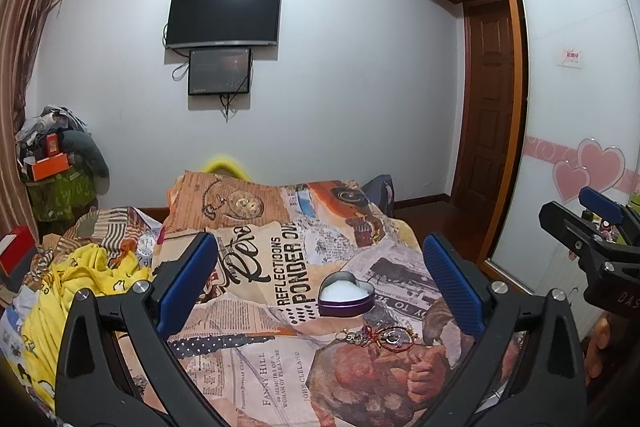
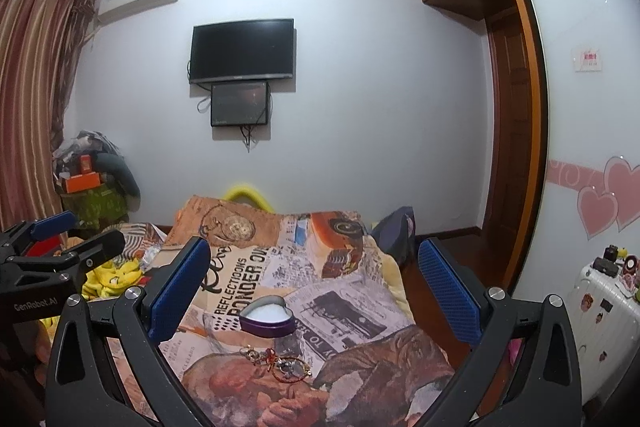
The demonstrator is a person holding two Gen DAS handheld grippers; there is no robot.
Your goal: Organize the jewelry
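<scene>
Box [image 2: 267, 320], heart-shaped and purple, lay open with white lining inside, ahead of both grippers. Jewelry [image 2: 277, 362] lay tangled just before it, stretched sideways. Left gripper [image 1: 320, 287] and right gripper [image 2: 316, 291] were released, holding nothing.

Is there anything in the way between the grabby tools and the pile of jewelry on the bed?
Nothing visible. Both tools, left and right, are open above the blanket, and the jewelry lies uncovered just in front of the heart-shaped box.

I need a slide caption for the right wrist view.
Open right claw above a heart-shaped tin and tangled jewelry on a printed blanket.
</scene>
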